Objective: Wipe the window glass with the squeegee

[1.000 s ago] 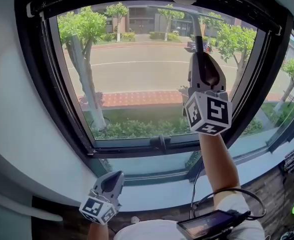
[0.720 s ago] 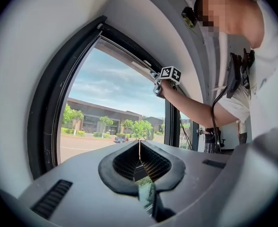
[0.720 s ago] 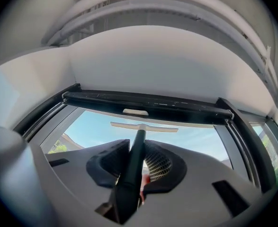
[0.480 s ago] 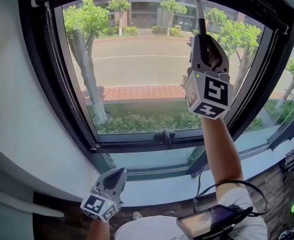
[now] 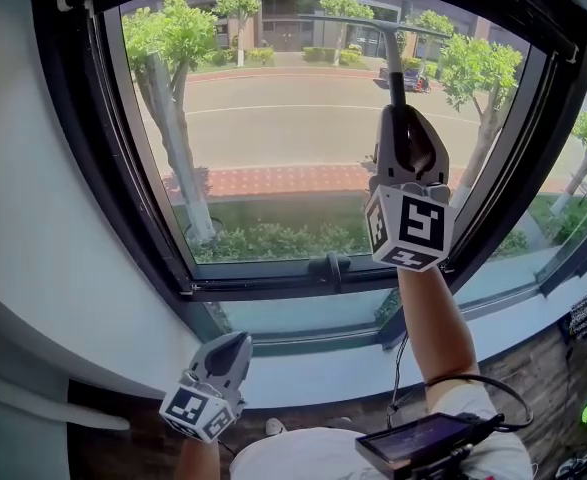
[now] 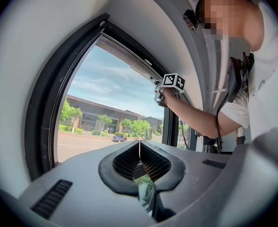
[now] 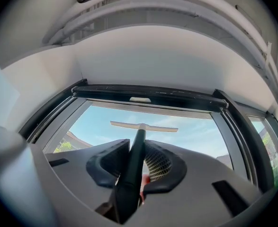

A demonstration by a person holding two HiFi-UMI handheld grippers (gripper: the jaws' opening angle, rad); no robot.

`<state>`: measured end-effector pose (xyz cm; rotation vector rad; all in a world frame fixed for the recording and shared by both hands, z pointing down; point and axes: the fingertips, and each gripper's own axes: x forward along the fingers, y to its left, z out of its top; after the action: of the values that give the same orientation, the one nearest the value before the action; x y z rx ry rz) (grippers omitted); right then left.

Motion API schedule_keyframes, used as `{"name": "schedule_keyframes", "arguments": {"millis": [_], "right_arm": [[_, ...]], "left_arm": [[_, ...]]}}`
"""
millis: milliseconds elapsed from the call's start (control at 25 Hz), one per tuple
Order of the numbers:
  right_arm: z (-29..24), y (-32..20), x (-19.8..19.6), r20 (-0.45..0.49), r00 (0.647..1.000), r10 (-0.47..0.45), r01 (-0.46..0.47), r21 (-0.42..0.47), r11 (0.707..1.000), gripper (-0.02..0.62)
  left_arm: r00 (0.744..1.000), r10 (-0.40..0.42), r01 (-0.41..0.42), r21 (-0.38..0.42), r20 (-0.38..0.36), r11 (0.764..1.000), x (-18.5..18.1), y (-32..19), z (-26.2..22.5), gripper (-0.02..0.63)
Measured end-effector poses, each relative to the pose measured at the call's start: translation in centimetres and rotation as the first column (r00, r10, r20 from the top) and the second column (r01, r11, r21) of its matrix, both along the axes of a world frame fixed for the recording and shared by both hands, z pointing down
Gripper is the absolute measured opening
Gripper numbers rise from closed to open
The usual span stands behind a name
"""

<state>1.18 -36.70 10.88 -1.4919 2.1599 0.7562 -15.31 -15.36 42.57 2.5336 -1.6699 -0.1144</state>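
Observation:
The squeegee (image 5: 391, 63) points up against the window glass (image 5: 263, 138), its blade (image 5: 373, 24) lying level near the top of the pane. My right gripper (image 5: 397, 118) is raised in front of the glass, shut on the dark handle. In the right gripper view the handle (image 7: 133, 167) runs up between the jaws to the pale blade (image 7: 144, 126) under the top frame. My left gripper (image 5: 233, 346) hangs low by the sill, shut with nothing in it; its jaws (image 6: 139, 151) meet in the left gripper view.
A black window frame (image 5: 143, 218) surrounds the pane, with a latch handle (image 5: 330, 268) on its bottom rail. A pale sill (image 5: 313, 373) runs below. A white wall (image 5: 33, 248) stands at the left. A cabled device (image 5: 423, 446) hangs at the person's waist.
The right gripper lifted the squeegee to the top of the pane, then drew it down a little. The left gripper has stayed by the sill.

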Motion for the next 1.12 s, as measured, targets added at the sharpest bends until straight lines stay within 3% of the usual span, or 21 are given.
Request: {"name": "schedule_keyframes", "arguments": {"millis": [1120], "right_arm": [[17.3,1.6,1.4,-0.066,0.998,-0.002,-0.013,-0.230,0.973,0.101]], "left_arm": [[1.000,0.018,-0.019,-0.030,-0.017,0.999,1.2,0.2,0.8,0.021]]}}
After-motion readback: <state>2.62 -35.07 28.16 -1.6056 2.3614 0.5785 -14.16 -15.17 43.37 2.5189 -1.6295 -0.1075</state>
